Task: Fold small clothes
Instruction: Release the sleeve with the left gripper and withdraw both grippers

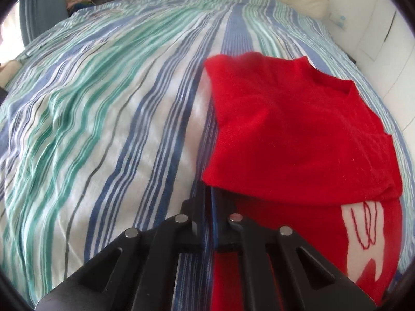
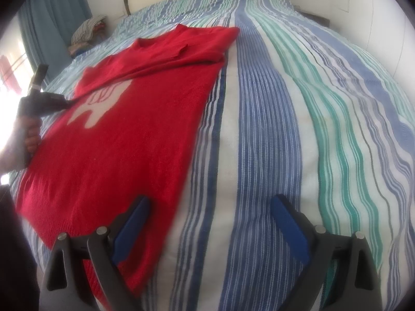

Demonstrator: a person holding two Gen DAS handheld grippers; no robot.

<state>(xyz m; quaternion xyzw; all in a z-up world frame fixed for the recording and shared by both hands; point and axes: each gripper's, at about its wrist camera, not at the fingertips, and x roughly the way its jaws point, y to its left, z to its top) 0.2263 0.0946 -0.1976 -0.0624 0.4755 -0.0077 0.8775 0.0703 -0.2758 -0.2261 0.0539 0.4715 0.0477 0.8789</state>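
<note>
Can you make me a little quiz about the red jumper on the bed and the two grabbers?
1. True or false: the right gripper has its jaws wide open, with nothing between them.
2. Pick one: what is the red jumper lying on? A) a wooden floor B) a striped bedspread C) a chair
3. Short answer: which gripper is closed on an edge of the jumper?

Key
1. True.
2. B.
3. The left gripper.
</note>
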